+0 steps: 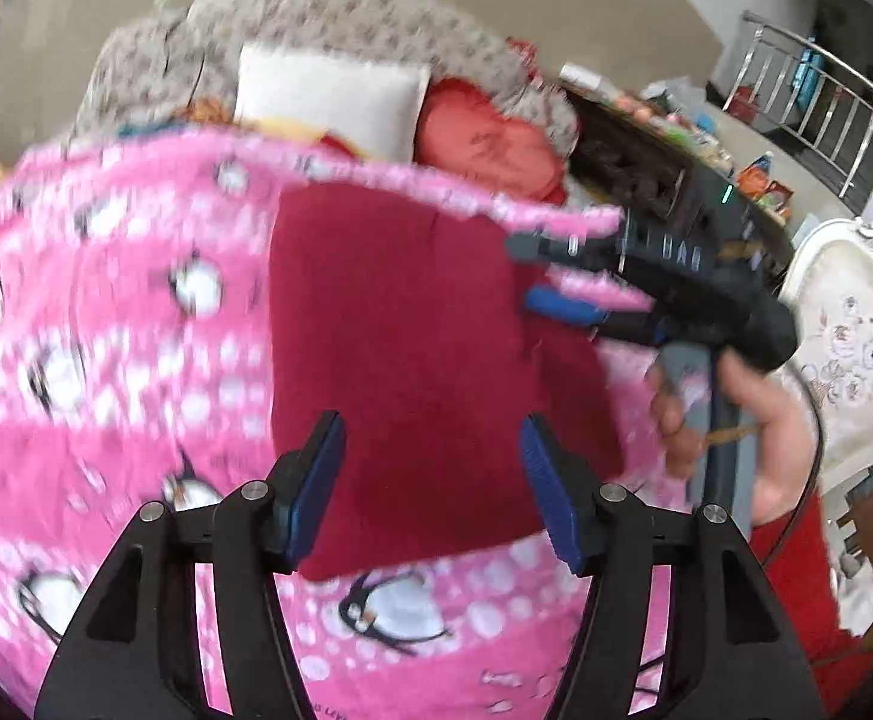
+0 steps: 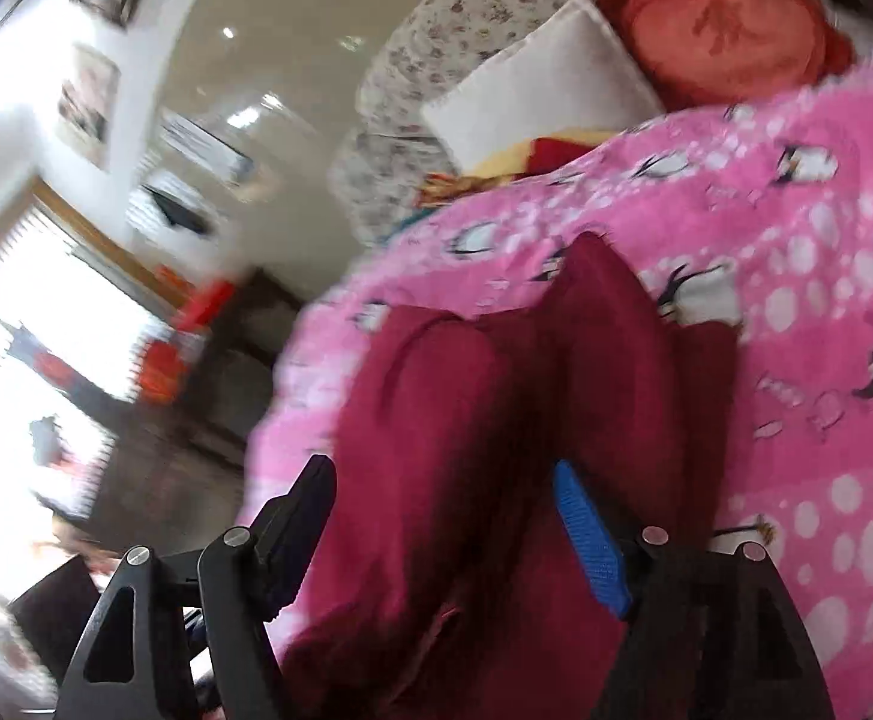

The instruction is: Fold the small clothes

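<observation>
Over maroon garment (image 1: 412,360): left gripper (image 1: 430,480) spread; right gripper (image 1: 529,273) level, parted.

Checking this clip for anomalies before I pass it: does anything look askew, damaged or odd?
Nothing looks damaged or spilled. The dark red knit garment lies roughly squared on the pink penguin-print fleece blanket; in the right wrist view its near side bunches into uneven folds. Both frames are motion-blurred.

Dark red garment on a pink penguin blanket

The garment (image 1: 412,360) is plain dark crimson; the blanket (image 1: 106,330) is bright pink with white dots and black-and-white penguins. Behind it sit a white pillow (image 1: 331,99), a red-orange heart-shaped cushion (image 2: 730,30) and a grey floral-print sofa (image 1: 340,12). The gripper pads (image 2: 592,540) are blue.
</observation>
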`<state>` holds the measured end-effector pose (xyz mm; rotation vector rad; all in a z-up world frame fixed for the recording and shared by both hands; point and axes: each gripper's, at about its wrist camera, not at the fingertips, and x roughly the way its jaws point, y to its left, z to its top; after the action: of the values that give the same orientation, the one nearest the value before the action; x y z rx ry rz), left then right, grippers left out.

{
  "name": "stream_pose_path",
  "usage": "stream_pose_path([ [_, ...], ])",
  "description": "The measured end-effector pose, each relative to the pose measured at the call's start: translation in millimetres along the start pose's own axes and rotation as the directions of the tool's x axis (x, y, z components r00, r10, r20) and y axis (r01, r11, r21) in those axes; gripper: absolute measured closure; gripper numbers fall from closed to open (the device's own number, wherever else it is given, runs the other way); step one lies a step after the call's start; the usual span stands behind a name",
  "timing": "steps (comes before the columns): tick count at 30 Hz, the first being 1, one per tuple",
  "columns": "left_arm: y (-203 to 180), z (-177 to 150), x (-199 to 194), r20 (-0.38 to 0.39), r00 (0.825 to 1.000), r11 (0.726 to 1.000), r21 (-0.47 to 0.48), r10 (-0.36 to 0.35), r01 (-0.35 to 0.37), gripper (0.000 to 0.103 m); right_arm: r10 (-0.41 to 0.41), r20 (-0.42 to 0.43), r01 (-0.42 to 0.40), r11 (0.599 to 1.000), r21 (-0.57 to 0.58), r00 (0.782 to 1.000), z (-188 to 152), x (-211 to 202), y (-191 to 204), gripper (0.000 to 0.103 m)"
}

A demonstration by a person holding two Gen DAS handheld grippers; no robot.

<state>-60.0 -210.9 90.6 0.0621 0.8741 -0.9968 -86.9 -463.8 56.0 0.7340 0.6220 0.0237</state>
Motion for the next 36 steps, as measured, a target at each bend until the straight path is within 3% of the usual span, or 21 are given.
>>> stream_pose_path([
  [3,3.2,-20.3,24.0,-0.048,0.998,0.998,-0.026,-0.05,0.049,0.043,-0.053,-0.004,0.053,0.998,-0.04,0.999,-2.8,12.1,4.7,0.028],
  [6,-0.1,-36.0,33.6,-0.031,0.999,0.999,-0.008,-0.039,0.039,0.042,-0.124,0.001,0.123,0.989,-0.087,0.992,-3.4,29.3,6.0,0.027],
  [8,-1.5,-37.7,38.4,-0.025,0.999,0.999,-0.027,-0.046,0.045,0.042,-0.132,0.007,0.132,0.983,-0.124,0.991,-2.7,37.9,9.9,0.04],
  [9,-1.5,-38.0,38.5,-0.024,0.999,0.998,-0.032,-0.046,0.046,0.043,-0.122,0.018,0.123,0.984,-0.132,0.992,-4.0,39.9,11.3,0.064],
  [10,-1.1,-38.0,37.7,-0.024,0.999,0.998,-0.032,-0.046,0.045,0.043,-0.091,0.018,0.092,0.987,-0.131,0.996,-5.6,41.1,11.6,0.08],
  [12,-2.6,-37.7,35.6,-0.033,0.998,0.998,-0.036,-0.046,0.045,0.043,-0.04,0.03,0.044,0.99,-0.135,0.999,-4.7,41.3,13.9,0.085],
  [16,-11.8,-31.3,22.9,-0.047,0.996,0.997,-0.024,-0.079,0.078,0.043,0.033,0.105,-0.012,0.981,-0.196,0.994,-5.2,3.7,31.9,0.087],
  [18,-21.8,-19.6,17.6,-0.046,0.989,0.99,-0.015,-0.138,0.138,0.043,0.022,0.142,0.014,0.969,-0.248,0.99,-0.8,-15.8,43.1,0.087],
  [23,-56.0,-5.5,33.6,-0.064,0.982,0.982,0.046,-0.179,0.182,0.043,-0.148,0.178,0.197,0.934,-0.297,0.973,23.6,-20.2,38.2,0.087],
  [26,-58.8,-5.6,60.4,-0.121,0.981,0.987,0.032,-0.153,0.158,0.043,-0.226,0.07,0.237,0.932,-0.274,0.971,30.0,16.3,10.6,0.084],
  [28,-51.8,-6.9,61.9,-0.135,0.978,0.987,0.002,-0.156,0.158,0.043,-0.238,0.009,0.234,0.947,-0.22,0.971,26.0,27.7,-7.8,0.069],
  [30,-47.8,-7.8,45.0,-0.107,0.983,0.988,0.022,-0.151,0.155,0.043,-0.206,0.042,0.21,0.958,-0.196,0.978,20.0,9.8,-10.3,0.065],
  [33,-44.2,-6.5,19.1,-0.038,0.996,0.993,0.091,-0.077,0.081,0.042,-0.205,0.112,0.225,0.951,-0.211,0.972,12.4,-29.8,4.7,0.064],
  [36,-33.0,0.7,12.7,0.009,1.0,0.997,0.08,0.001,-0.002,0.042,-0.138,0.123,0.168,0.942,-0.292,0.983,-4.3,-52.5,34.0,0.064],
])
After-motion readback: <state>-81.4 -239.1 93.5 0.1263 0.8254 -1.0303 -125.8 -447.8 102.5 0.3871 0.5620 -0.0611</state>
